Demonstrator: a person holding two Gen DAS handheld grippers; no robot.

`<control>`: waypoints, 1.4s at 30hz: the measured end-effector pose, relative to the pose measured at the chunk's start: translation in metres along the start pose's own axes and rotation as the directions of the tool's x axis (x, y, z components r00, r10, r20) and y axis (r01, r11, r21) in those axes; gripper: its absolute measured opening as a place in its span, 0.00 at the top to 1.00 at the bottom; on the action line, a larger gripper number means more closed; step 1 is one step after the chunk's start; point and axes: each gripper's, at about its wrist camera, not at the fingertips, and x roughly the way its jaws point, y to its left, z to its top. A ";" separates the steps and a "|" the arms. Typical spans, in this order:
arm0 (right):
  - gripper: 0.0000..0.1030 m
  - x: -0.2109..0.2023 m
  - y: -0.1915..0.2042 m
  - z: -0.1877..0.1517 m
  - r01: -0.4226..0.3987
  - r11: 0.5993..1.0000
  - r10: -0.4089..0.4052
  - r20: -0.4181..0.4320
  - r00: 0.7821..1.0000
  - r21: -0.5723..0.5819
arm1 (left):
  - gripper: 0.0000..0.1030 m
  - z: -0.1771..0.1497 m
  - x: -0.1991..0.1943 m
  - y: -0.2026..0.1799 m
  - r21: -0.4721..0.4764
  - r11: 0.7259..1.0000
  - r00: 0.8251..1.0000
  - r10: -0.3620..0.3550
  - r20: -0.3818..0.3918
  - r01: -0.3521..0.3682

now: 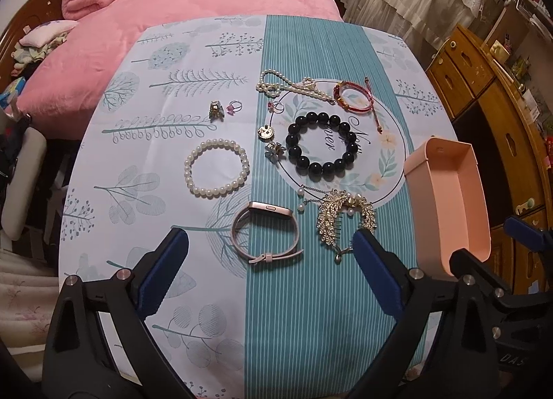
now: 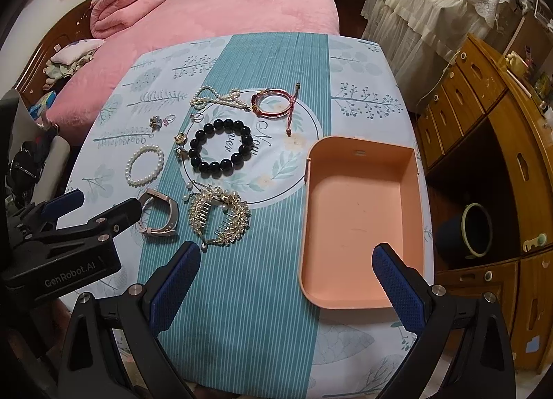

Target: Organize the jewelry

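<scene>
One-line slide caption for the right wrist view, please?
Right gripper open above empty peach tray; bracelets, watch and gold hair comb await sorting.

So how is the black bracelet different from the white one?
The black bracelet has big dark shiny beads; the pearl bracelet has small white ones. The black one lies on the round printed design, the pearl one on the tree-patterned cloth. Both are closed bead rings lying flat.

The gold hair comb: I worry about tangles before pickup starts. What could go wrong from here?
1. The gold hair comb lies against a pearl drop chain, so lifting it may drag the chain along.
2. The pink tray sits near the table's right edge; a nudge from the open right gripper could push it off.
3. The small rings may slip from the wide pads.
</scene>
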 end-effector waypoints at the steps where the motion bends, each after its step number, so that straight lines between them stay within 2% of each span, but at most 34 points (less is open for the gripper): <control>1: 0.02 0.000 0.001 0.001 -0.002 1.000 0.002 0.000 1.000 -0.003 | 0.08 0.000 0.000 0.000 0.000 1.000 1.000 0.001 0.000 -0.001; 6: 0.05 -0.001 0.002 0.007 -0.016 1.000 0.016 0.018 1.000 -0.003 | 0.10 0.004 -0.001 0.006 -0.004 1.000 1.000 -0.010 0.016 0.010; 8: 0.14 -0.001 0.002 0.010 -0.030 1.000 0.030 0.027 0.999 -0.003 | 0.10 0.006 -0.001 0.008 0.001 1.000 1.000 -0.002 0.020 0.002; 10: 0.19 -0.001 0.003 0.013 -0.031 1.000 0.031 0.029 0.999 -0.005 | 0.10 0.009 0.001 0.011 0.005 1.000 1.000 0.004 0.013 -0.004; 17: 0.19 0.005 0.008 0.030 -0.034 0.999 0.034 0.035 0.999 -0.012 | 0.10 0.025 0.006 0.035 -0.029 1.000 1.000 0.005 0.007 -0.004; 25: 0.20 0.021 0.028 0.060 -0.076 0.996 0.077 0.018 0.997 -0.043 | 0.10 0.054 0.018 0.068 -0.054 0.999 1.000 -0.003 0.005 0.003; 30: 0.28 0.040 0.046 0.077 -0.118 0.991 0.117 -0.012 0.993 -0.061 | 0.11 0.069 0.032 0.087 -0.048 0.999 1.000 -0.008 0.001 0.008; 34: 0.36 0.058 0.062 0.096 -0.140 0.987 0.139 -0.027 0.990 -0.079 | 0.23 0.081 0.048 0.101 -0.045 0.999 1.000 -0.021 -0.010 0.020; 39: 0.46 0.088 0.089 0.123 -0.168 0.980 0.165 -0.036 0.986 -0.102 | 0.29 0.099 0.075 0.114 -0.052 0.998 0.998 -0.046 -0.035 0.044; 41: 0.57 0.101 0.098 0.132 -0.183 0.978 0.179 -0.045 0.983 -0.104 | 0.30 0.107 0.084 0.115 -0.050 0.997 0.997 -0.062 -0.037 0.060; 42: 0.59 0.108 0.103 0.137 -0.184 0.977 0.180 -0.049 0.982 -0.104 | 0.32 0.110 0.089 0.114 -0.046 0.997 0.997 -0.066 -0.038 0.065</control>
